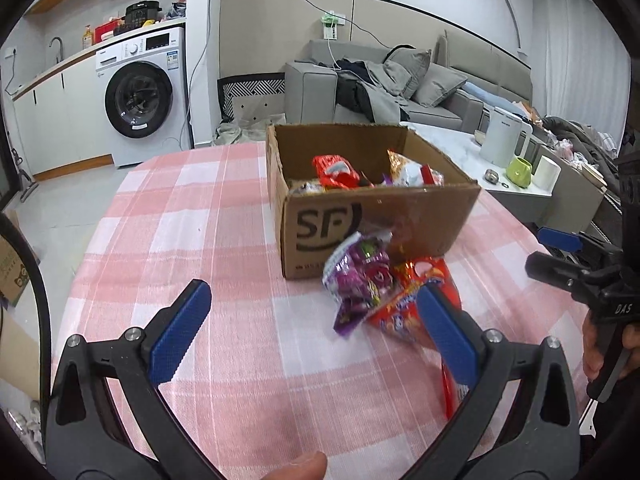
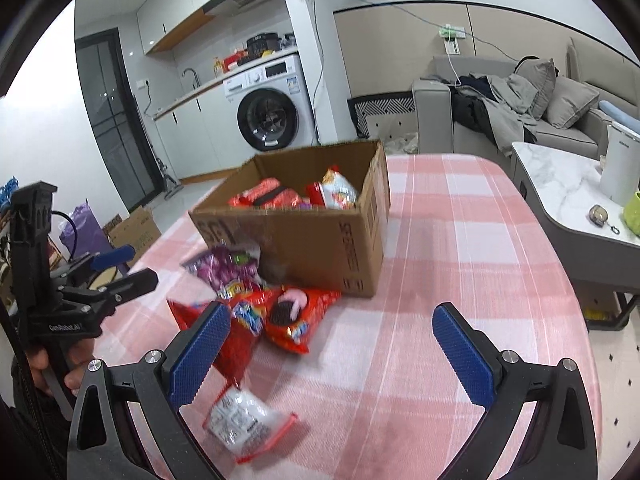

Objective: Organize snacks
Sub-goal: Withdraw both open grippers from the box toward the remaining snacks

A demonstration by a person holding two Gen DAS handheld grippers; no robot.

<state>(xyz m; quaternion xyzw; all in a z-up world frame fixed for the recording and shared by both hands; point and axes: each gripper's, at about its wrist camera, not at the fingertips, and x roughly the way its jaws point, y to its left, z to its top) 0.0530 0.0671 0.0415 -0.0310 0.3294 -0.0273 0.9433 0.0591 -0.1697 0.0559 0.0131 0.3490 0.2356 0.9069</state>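
Observation:
An open cardboard box (image 1: 380, 216) (image 2: 320, 248) stands on the pink checked table (image 1: 200, 220) (image 2: 460, 220) with several snack packs inside. In front of it lie a blurred purple pack (image 1: 360, 280) (image 2: 228, 264) and a red pack (image 1: 412, 296) (image 2: 296, 320). A small white-and-red pack (image 2: 244, 428) lies nearer the table edge. My left gripper (image 1: 316, 320) (image 2: 144, 265) is open, its right finger over the red pack. My right gripper (image 2: 332, 336) (image 1: 534, 251) is open too, its left finger over another red pack (image 2: 232, 348). Neither holds anything.
A marble side table (image 2: 560, 184) with a white kettle (image 1: 500, 140) and a green mug (image 1: 520, 172) stands to the right. Behind are a grey sofa (image 1: 400, 92) and a washing machine (image 1: 140, 92). Cardboard boxes (image 2: 136, 228) sit on the floor at left.

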